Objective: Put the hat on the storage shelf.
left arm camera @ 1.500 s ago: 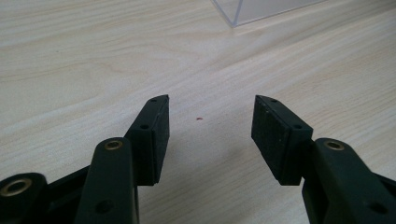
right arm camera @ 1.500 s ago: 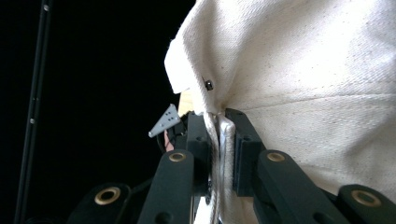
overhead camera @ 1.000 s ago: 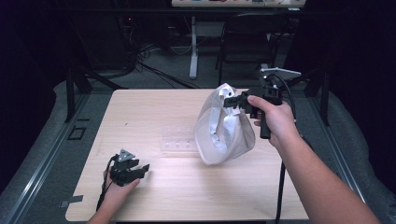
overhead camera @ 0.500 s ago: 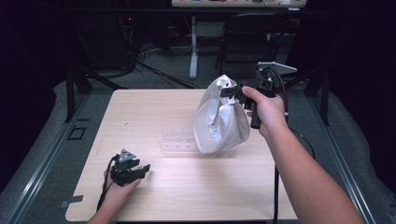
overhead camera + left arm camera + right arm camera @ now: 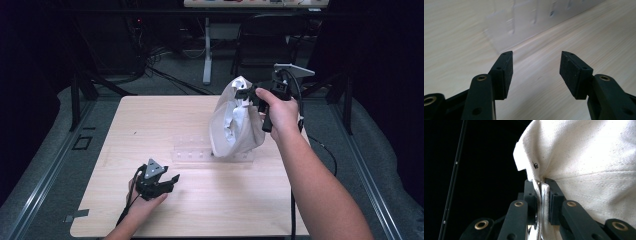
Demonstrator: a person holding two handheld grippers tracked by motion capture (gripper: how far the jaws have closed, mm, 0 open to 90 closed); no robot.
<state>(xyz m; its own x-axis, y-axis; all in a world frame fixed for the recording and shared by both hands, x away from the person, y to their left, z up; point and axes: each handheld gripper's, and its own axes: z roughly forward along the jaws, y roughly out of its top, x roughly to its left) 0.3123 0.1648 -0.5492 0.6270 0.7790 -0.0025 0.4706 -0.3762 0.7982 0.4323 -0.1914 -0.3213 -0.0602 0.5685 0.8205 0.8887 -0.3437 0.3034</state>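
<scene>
The right gripper (image 5: 246,93) has its jaws pinched on a fold at the top edge of an off-white canvas cloth bag (image 5: 234,122) and holds it up above the far right part of the pale wooden table (image 5: 150,125). In the right gripper view the cloth (image 5: 594,160) is bunched tight between the two black pads (image 5: 554,200), beside a small dark stud near the rim. The bag hangs slack, and its lower end seems to rest on or just above a clear plastic rack with a row of holes (image 5: 192,150), though the high view is too soft to settle whether they touch.

The left gripper (image 5: 167,181) lies low near the table's front edge, well apart from the bag, with its jaws spread and nothing between them; the clear rack (image 5: 529,22) stands ahead of it.

To do this well, the right hand should hold its pinch firm and the bag steady, high enough that the mouth hangs free. The left should come in level and take the opposite rim edge, biting a full fold of cloth rather than a thin corner that could slip.
</scene>
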